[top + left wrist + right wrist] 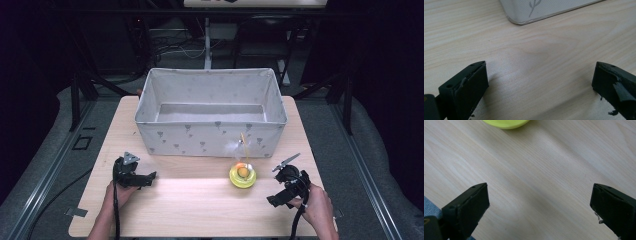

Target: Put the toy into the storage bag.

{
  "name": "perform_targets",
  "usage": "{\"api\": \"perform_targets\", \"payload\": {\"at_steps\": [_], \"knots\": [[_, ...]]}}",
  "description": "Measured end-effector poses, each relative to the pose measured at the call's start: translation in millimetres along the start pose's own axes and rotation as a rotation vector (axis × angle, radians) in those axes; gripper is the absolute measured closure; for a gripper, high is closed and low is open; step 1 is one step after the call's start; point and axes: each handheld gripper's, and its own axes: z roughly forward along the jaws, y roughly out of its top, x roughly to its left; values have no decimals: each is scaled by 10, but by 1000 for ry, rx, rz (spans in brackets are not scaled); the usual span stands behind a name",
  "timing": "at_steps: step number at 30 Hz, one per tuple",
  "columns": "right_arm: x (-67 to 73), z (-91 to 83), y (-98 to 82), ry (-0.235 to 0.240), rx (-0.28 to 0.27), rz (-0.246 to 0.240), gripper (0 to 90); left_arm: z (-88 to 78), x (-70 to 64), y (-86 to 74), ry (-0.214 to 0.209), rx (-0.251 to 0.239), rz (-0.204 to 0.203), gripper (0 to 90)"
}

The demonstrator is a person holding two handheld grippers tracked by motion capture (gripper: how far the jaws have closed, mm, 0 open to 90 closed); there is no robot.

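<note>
— Two grippers are sitting low over the tabletop right now, one in each of your hands. You are holding the left gripper near the left side, and its jaws are standing wide apart with nothing between them.

— And what is my other hand doing?

— You are holding the right gripper near the right side, and its jaws are gaping wide too, with only bare wood between them. In the right gripper view, the edge of the yellow toy is peeking in at the top, well ahead of the jaws.

— Where is that toy sitting?

— It is resting on the tabletop, just in front of the grey box. From the high view, the yellow toy is lying between your two grippers, nearer to the right one. A thin stick is poking up from it, leaning toward the box wall.

— Is the box close to my left gripper?

— In the left gripper view, a corner of the grey box is showing ahead of the jaws, apart from them.
</note>
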Motion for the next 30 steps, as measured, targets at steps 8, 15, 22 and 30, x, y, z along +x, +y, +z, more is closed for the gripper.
{"api": "perform_targets", "payload": {"at_steps": [8, 15, 22, 30], "knots": [[54, -87, 141, -4, 13, -50, 10, 0, 0, 0, 0, 0, 0, 4], [114, -156, 271, -3, 9, -84, 6, 0, 0, 0, 0, 0, 0, 4], [163, -213, 408, 3, 20, -123, 0, 0, 0, 0, 0, 0, -1, 4], [216, -270, 552, 17, 16, -153, 0, 1, 0, 0, 0, -1, -1, 4]]}}
